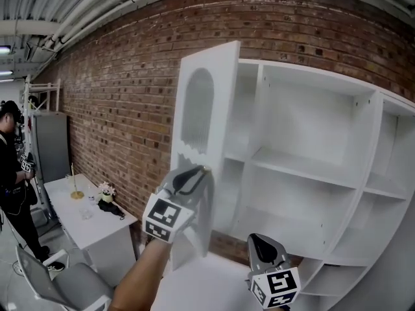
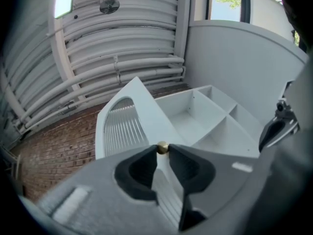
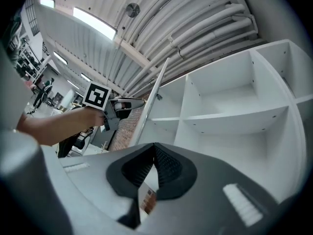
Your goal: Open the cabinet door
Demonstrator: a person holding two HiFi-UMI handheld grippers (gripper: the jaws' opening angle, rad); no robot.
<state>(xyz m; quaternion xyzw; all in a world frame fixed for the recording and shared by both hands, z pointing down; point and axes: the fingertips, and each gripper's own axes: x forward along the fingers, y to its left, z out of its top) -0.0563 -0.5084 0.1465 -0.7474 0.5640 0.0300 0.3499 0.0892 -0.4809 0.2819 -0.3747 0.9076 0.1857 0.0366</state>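
Left gripper (image 1: 200,172) pinches the small brass knob (image 2: 162,148) with just its tips. The cabinet door (image 1: 206,102) stands well out from the white cabinet (image 1: 305,173). Right gripper (image 1: 262,243) sits low, clenched on nothing. Risk: the shallow tip grip slips off the round knob and control of the door is lost.

**Matt white panels, rough brick**

The arched white cabinet door (image 1: 209,135) and white shelving unit (image 1: 305,122) look smooth, matt and painted. Upper left, the red brick wall (image 1: 117,76) is rough. The small round brass-coloured knob (image 2: 162,148) gleams like polished metal.
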